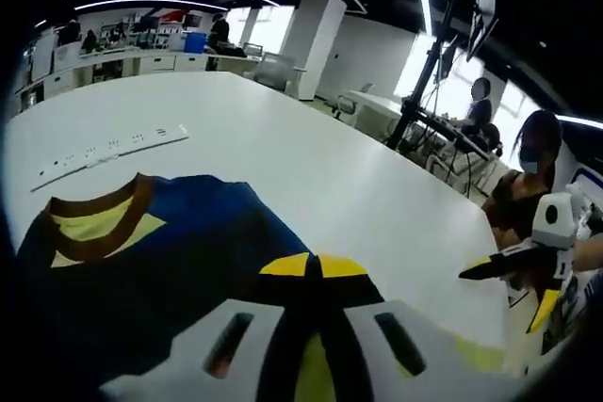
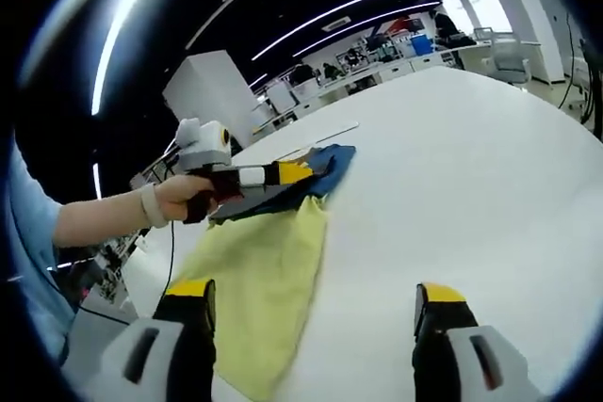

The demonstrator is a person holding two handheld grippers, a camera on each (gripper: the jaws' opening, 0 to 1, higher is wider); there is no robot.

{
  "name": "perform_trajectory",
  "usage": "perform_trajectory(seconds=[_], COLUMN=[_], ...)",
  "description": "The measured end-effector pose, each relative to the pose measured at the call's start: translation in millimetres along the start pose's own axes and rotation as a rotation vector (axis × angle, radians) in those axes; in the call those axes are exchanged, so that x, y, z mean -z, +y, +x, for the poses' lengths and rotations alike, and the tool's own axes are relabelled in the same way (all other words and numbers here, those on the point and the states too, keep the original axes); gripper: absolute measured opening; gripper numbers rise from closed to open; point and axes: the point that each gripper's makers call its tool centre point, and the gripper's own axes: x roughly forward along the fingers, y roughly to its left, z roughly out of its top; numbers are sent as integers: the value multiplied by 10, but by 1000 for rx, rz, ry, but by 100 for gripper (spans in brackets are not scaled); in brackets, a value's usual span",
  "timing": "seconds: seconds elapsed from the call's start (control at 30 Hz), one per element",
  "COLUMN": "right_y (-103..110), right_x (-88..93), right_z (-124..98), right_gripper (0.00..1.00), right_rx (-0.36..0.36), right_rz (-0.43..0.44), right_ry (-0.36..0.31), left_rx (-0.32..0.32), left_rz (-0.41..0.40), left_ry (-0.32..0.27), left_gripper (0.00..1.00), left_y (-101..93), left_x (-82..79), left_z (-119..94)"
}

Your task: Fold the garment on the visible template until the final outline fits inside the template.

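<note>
Yellow-tipped jaws of the left gripper (image 1: 316, 275) were pinched shut on the hem of the garment (image 1: 160, 270), navy outside, yellow inside, spread on the white table (image 1: 311, 167); an uneven lift could drag it crooked. Well apart stood the right gripper (image 2: 313, 313) jaws, empty, the yellow flap (image 2: 264, 289) just left between them.

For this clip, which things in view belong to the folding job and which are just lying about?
Part of the job:
- garment, navy and yellow, brown collar, on the white table
- left tool, shut on the garment's edge
- right tool, open, holding nothing

Just lying about:
- white power strip beyond the collar
- stand and desks with seated people behind

No template outline is visible.
</note>
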Motion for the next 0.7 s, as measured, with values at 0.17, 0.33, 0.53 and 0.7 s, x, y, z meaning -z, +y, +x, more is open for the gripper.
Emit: perform_trajectory(seconds=[0.17, 0.33, 0.53, 0.7], right_y=[2, -4, 10, 60], right_x=[-13, -10, -14, -10], right_z=[6, 0, 2, 13], right_gripper=[87, 87, 87, 87], right_rx=[-2, -1, -1, -7], right_rz=[4, 5, 3, -6], right_ry=[-4, -2, 0, 3], left_rx=[1, 6, 12, 27], left_rz=[-10, -6, 31, 47], left_ry=[14, 17, 9, -24], left_gripper=[0, 0, 23, 49], left_y=[13, 12, 3, -17], left_x=[75, 100, 48, -43], left_z=[1, 10, -17, -99])
